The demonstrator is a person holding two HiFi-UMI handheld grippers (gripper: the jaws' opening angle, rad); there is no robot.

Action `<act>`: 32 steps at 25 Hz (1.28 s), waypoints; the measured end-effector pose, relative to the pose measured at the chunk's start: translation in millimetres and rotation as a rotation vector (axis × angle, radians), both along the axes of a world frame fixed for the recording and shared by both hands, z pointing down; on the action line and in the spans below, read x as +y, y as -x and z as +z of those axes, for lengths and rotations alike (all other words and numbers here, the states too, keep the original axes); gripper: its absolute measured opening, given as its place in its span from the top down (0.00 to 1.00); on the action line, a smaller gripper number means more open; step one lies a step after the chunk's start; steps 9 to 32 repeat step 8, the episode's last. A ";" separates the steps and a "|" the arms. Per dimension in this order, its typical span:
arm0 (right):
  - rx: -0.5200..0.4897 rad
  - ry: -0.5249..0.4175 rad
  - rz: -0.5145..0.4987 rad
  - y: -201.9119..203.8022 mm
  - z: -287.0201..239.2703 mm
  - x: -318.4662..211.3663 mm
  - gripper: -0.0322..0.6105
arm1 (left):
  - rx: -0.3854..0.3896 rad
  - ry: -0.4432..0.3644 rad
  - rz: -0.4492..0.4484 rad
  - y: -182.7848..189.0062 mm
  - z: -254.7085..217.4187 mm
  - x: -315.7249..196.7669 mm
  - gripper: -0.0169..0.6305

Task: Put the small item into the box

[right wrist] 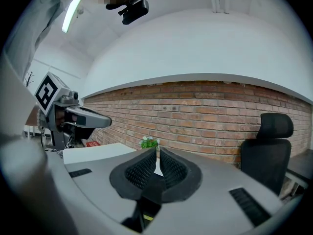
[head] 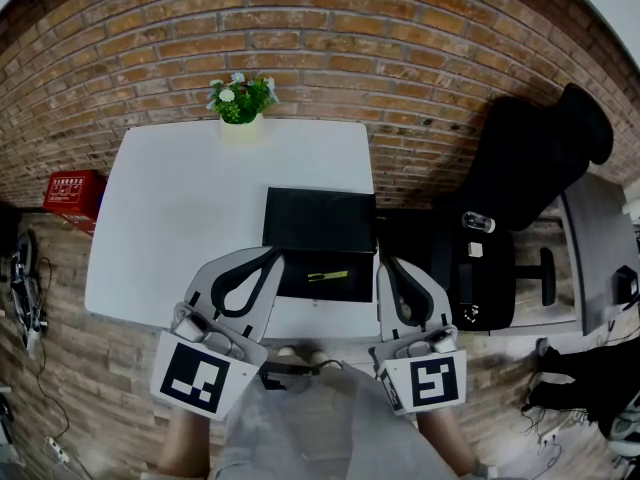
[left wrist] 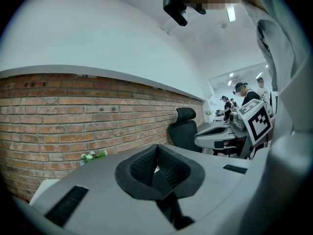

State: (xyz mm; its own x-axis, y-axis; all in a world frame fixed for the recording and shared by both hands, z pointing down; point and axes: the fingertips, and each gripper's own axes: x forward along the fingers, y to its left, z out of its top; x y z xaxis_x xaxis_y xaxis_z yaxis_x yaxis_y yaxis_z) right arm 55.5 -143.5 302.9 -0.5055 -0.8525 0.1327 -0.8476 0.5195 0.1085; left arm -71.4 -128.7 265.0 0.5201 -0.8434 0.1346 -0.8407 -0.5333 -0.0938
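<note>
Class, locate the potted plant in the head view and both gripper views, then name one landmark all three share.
Head view: potted plant at the table's far edge, upper left.
Left gripper view: potted plant low left, left of the fingers.
Right gripper view: potted plant at centre, just above the fingers.
Shared landmark: brick wall behind it.
</note>
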 end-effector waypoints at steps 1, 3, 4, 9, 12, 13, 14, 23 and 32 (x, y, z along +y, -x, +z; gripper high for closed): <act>-0.002 -0.002 0.001 0.3 -0.6 -0.2 0.87 | 0.001 -0.001 0.000 -0.1 -0.1 -0.2 0.95; -0.016 -0.012 0.007 0.6 -3.5 -1.5 0.87 | 0.002 0.000 0.000 -0.2 -0.2 -0.9 0.95; -0.016 -0.013 0.008 0.5 -3.6 -1.8 0.87 | 0.002 0.001 0.000 -0.3 0.0 -1.3 0.95; 0.011 0.004 -0.004 -1.1 2.5 -0.1 0.87 | 0.003 0.007 -0.001 -0.8 2.1 -1.5 0.95; 0.011 0.004 -0.004 -1.1 2.5 -0.1 0.87 | 0.003 0.007 -0.001 -0.8 2.1 -1.5 0.95; 0.011 0.004 -0.004 -1.1 2.5 -0.1 0.87 | 0.003 0.007 -0.001 -0.8 2.1 -1.5 0.95; 0.011 0.004 -0.004 -1.1 2.5 -0.1 0.87 | 0.003 0.007 -0.001 -0.8 2.1 -1.5 0.95; 0.011 0.004 -0.004 -1.1 2.5 -0.1 0.87 | 0.003 0.007 -0.001 -0.8 2.1 -1.5 0.95; 0.011 0.004 -0.004 -1.1 2.5 -0.1 0.87 | 0.003 0.007 -0.001 -0.8 2.1 -1.5 0.95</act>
